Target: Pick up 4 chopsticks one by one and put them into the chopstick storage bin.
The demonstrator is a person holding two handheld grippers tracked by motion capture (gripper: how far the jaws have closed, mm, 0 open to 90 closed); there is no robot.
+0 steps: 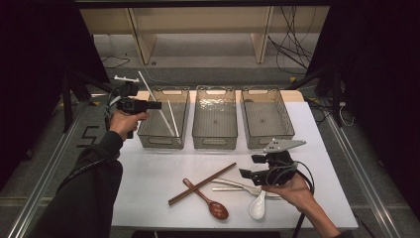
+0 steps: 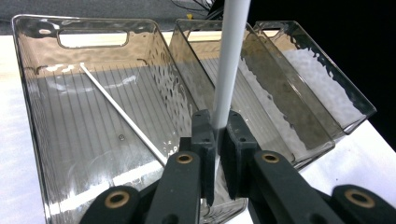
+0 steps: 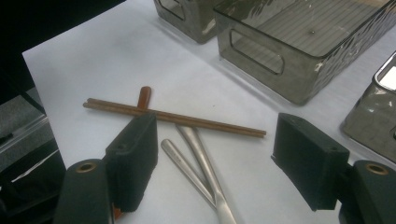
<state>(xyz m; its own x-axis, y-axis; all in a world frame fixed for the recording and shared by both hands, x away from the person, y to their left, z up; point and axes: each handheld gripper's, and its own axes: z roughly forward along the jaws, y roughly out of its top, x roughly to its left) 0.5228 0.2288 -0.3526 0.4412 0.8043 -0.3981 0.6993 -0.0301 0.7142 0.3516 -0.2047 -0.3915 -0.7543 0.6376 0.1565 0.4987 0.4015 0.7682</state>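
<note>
My left gripper [image 1: 156, 105] is held over the near left corner of the left clear bin [image 1: 148, 134]. It is shut on a long white chopstick [image 2: 229, 65] that slants down into that bin. A second white chopstick [image 2: 119, 109] lies on the bin's floor. My right gripper [image 1: 250, 166] hovers open over the white table, just above two metal utensil handles [image 3: 198, 156]. Beyond its fingertips lies a pair of brown chopsticks [image 3: 187, 119], which crosses a brown spoon [image 1: 212, 204]. A white spoon [image 1: 257, 206] lies by the right hand.
Three clear bins stand in a row at the back of the table; the middle bin [image 1: 214, 141] and the right bin [image 1: 267, 141] hold nothing visible. Bare white table [image 1: 148, 173] lies left of the utensils. Shelving and cables sit behind the table.
</note>
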